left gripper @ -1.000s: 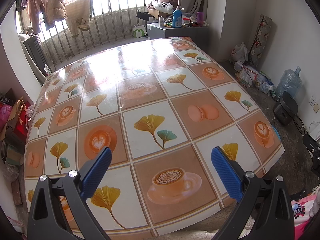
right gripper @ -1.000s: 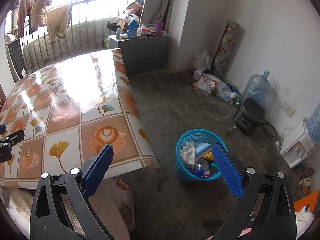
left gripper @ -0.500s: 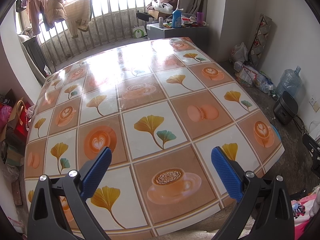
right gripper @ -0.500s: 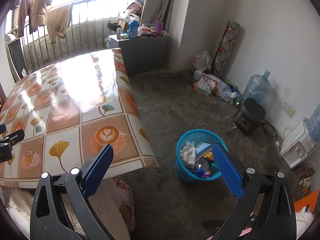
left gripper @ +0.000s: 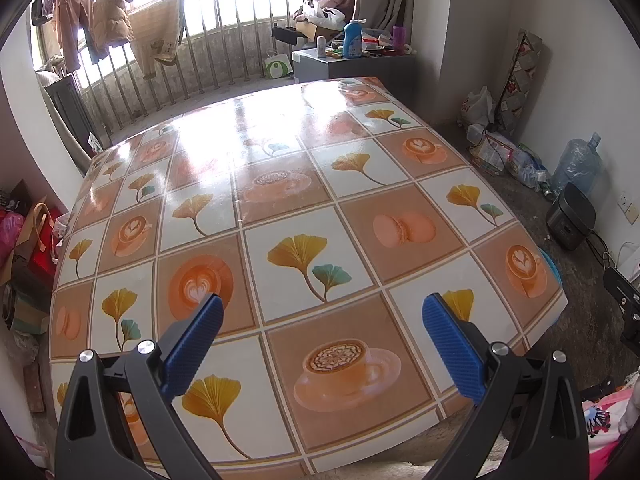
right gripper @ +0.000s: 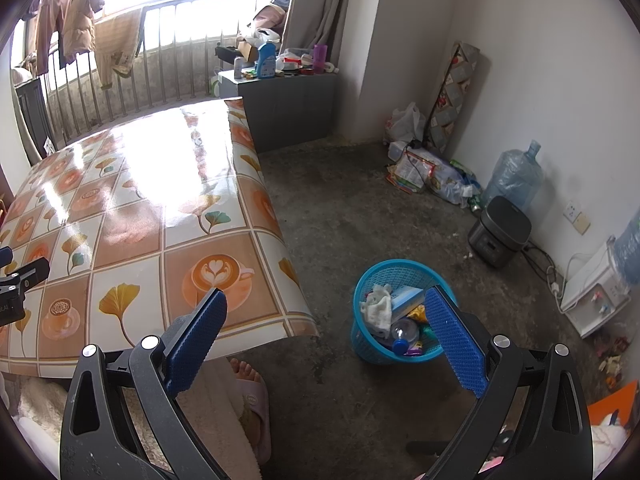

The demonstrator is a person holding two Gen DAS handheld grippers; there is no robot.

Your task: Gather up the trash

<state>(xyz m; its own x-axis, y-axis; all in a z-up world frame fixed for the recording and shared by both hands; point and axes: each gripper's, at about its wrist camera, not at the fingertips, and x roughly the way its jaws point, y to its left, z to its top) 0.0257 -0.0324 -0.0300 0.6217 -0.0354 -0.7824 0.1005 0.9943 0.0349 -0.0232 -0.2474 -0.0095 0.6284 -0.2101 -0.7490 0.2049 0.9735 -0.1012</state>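
A blue plastic waste basket [right gripper: 370, 280] stands on the concrete floor to the right of the table, with a white cloth [right gripper: 378, 306], a box, a bottle and wrappers inside. My right gripper [right gripper: 324, 336] hangs open above the floor between the table corner and the basket, holding nothing. My left gripper [left gripper: 320, 340] is open over the near part of the table [left gripper: 304, 184], which has a glossy cover printed with leaves and coffee cups. No loose trash shows on the tabletop. A sliver of the basket [left gripper: 554, 268] peeks past the table's right edge.
A person's foot in a pink slipper [right gripper: 250, 396] is under the table's near corner. A dark cooker [right gripper: 500, 230], water jug [right gripper: 514, 176] and a heap of bags [right gripper: 432, 172] line the right wall. A grey cabinet [right gripper: 288, 108] with bottles stands behind the table.
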